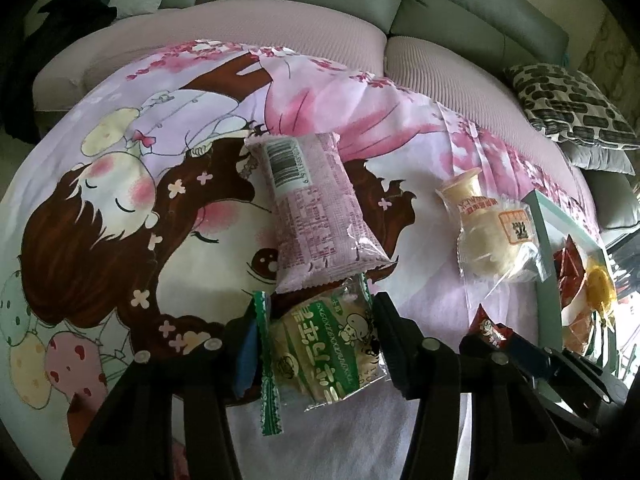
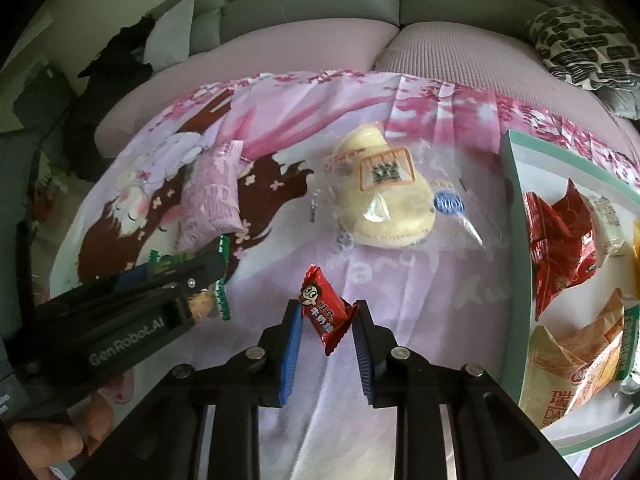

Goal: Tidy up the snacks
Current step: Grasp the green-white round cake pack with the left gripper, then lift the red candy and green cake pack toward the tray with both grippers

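On a cartoon-print cloth (image 1: pixel 120 208) lies a green-edged cracker packet (image 1: pixel 328 352); my left gripper (image 1: pixel 316 320) is shut on it, one finger on each side. The right wrist view shows that same left gripper (image 2: pixel 206 292) at the left with the packet (image 2: pixel 204 304) between its fingers. My right gripper (image 2: pixel 328 308) is shut on a small red candy (image 2: pixel 320 300), which stands up between its blue pads just above the cloth. In the left wrist view the candy (image 1: pixel 488 326) and right gripper (image 1: pixel 504 344) sit at the lower right.
A pink packet (image 1: pixel 316 208) (image 2: pixel 212 196) lies just beyond the cracker packet. A clear bag with a pale bun (image 1: pixel 492 232) (image 2: pixel 384 196) lies mid-cloth. A teal-rimmed tray (image 2: pixel 516 200) (image 1: pixel 544 240) at the right holds red (image 2: pixel 560 240) and orange packets (image 2: pixel 580 356). Behind is a sofa with a patterned cushion (image 2: pixel 584 48).
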### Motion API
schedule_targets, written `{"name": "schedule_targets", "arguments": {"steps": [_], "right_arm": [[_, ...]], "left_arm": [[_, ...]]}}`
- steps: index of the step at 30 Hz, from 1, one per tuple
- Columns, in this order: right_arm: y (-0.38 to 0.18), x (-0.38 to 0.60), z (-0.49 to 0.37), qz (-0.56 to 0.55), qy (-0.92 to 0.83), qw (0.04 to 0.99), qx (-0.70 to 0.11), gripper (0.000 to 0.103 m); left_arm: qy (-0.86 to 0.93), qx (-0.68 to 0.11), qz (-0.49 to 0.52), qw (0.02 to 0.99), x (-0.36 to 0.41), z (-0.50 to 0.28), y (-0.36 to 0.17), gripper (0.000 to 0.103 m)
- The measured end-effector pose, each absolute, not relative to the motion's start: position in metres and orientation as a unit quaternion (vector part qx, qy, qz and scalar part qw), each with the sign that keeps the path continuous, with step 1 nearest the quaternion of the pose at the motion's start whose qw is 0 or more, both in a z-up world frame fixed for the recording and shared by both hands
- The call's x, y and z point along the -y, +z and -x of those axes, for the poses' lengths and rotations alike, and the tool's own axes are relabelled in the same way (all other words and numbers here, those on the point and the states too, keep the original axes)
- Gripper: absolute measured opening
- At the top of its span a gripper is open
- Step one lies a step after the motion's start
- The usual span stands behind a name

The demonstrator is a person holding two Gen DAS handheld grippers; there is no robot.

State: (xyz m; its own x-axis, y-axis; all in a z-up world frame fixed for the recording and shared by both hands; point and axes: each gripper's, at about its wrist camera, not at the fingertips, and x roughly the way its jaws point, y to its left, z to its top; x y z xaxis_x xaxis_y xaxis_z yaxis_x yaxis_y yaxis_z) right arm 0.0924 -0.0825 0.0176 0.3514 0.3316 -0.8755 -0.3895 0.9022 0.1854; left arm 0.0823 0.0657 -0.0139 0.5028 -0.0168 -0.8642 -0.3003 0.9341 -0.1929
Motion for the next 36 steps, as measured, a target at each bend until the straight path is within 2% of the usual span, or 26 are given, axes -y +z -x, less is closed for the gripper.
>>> {"name": "schedule_targets", "arguments": {"steps": [14, 24, 36], "right_arm": [[0.05, 0.091, -0.087, 0.0, 0.233, 0.84, -0.49, 0.027], [0.053, 0.101, -0.089, -0.01, 0.219, 0.845, -0.488, 0.027], [0.074, 0.175, -0.104, -0.071, 0.136, 0.874, -0.461, 0.027]], "left_arm": [[0.08, -0.447, 0.163, 0.876, -0.066, -0.07, 0.023, 0.055], [0.066, -0.44, 0.16, 0.881, -0.058, -0.072, 0.029, 0.055], [0.041, -0.424, 0.146, 0.893, -0.027, -0.083, 0.049, 0.055]]}}
